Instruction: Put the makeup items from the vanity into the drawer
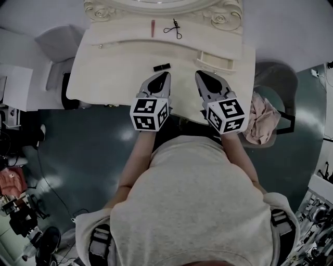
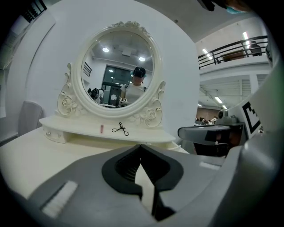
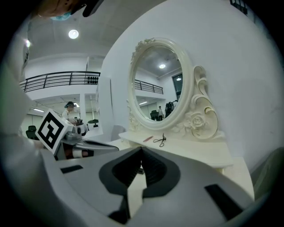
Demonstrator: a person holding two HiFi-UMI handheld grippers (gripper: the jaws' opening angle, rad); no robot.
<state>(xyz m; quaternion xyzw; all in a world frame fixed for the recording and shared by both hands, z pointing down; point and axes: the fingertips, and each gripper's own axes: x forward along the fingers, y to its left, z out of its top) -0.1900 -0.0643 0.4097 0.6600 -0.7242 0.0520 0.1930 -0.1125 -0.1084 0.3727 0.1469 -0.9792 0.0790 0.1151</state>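
We hold both grippers over the vanity's (image 1: pixel 112 70) near edge, the left gripper (image 1: pixel 166 75) and the right gripper (image 1: pixel 199 74) each with jaws pressed together on nothing. Just ahead of the left tip, and nearer to it than to the right, lies one black tube (image 1: pixel 162 67), its long axis running side to side across our reach, while the one drawer (image 1: pixel 218 65), which looks pulled open, sits just beyond the right gripper. Farther back, on the shelf under the mirror (image 1: pixel 156 4), one pink stick (image 1: pixel 153 28) and one lash curler (image 1: pixel 174 28) lie side by side, so we count three items to stow.
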